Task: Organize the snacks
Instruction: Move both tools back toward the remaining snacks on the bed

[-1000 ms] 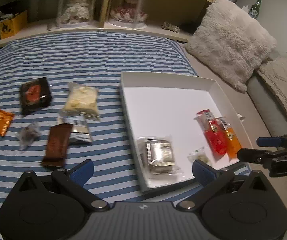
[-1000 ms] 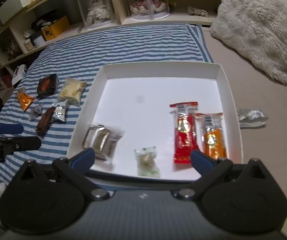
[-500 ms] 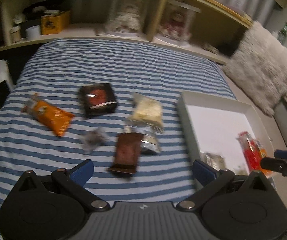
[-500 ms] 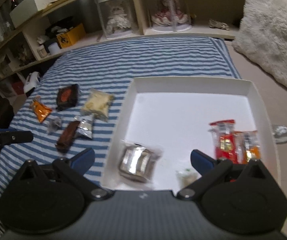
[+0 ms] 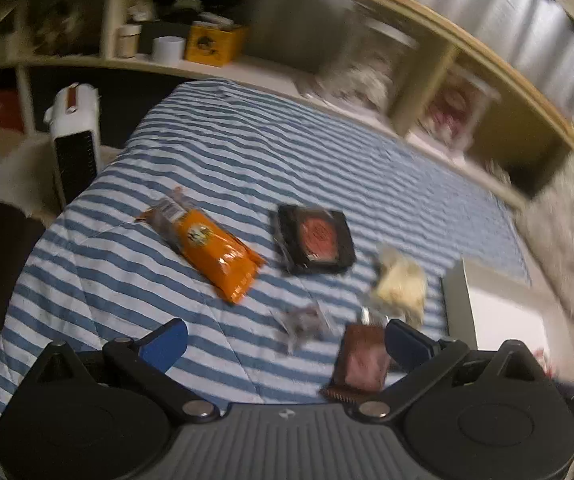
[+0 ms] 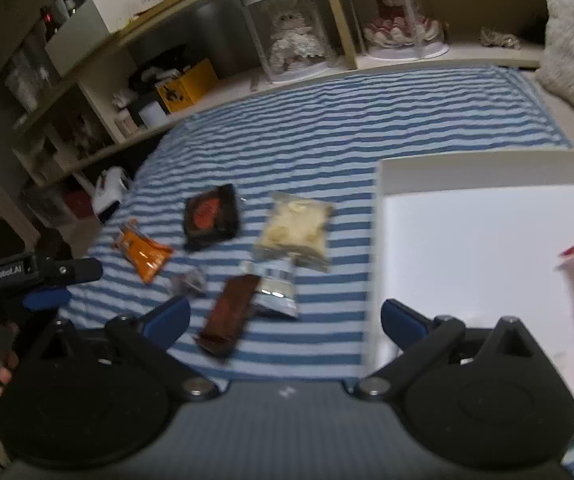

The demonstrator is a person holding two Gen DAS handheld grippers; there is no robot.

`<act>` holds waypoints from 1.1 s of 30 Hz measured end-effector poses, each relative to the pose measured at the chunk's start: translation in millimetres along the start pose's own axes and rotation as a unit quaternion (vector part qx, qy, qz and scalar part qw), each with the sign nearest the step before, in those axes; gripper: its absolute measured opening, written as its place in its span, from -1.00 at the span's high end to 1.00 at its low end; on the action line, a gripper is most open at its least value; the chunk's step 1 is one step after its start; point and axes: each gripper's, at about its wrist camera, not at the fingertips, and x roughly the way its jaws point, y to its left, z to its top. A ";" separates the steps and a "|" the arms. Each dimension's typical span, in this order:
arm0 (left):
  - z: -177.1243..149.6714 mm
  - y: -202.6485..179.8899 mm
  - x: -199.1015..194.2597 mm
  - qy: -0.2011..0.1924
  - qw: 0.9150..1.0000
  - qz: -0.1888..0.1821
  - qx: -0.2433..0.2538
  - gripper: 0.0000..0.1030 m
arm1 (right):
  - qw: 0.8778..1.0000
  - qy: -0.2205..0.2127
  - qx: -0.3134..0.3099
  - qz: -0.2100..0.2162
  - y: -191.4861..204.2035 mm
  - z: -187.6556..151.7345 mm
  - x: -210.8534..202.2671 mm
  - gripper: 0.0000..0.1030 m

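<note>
Grippers: left gripper [image 5: 285,338] and right gripper [image 6: 285,318] both wide, empty | snacks: brown bar [image 6: 229,316], orange packet [image 6: 143,254] left of white tray [image 6: 379,240], likely awaiting pickup

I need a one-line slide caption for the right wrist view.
Open right tongs over loose snacks on the striped blanket, beside the white tray.

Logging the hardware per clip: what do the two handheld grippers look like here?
Both look alike: a grey ribbed body between two round black housings, with black linkage arms and silver pivot pins leading to blue finger pads. That holds for the left gripper and the right gripper. Seen from the right wrist view, the left gripper's side carries white lettering that seems to read GenRobot.AI. No cables or sleeves show clearly.
</note>
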 end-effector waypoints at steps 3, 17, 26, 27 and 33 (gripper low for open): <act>2.4 15.2 4.8 -0.018 0.998 -0.025 -0.061 -1.00 | 1.000 -0.006 0.018 0.024 7.3 -3.5 21.7 -0.90; 14.3 7.6 80.0 -0.004 0.992 -0.098 -0.076 -0.71 | 0.992 0.042 0.070 0.095 3.6 -24.5 97.8 -0.07; 6.0 0.3 112.1 0.029 0.990 -0.132 -0.028 -0.71 | 0.986 0.074 0.057 0.142 2.2 -27.2 100.8 0.66; 4.7 0.4 113.6 0.037 0.990 -0.134 -0.028 -0.71 | 0.985 0.082 0.050 0.144 3.0 -27.9 95.1 0.67; -0.7 -4.0 111.8 0.072 0.987 -0.142 -0.015 -0.68 | 0.984 0.113 0.007 0.138 5.5 -37.1 69.3 0.70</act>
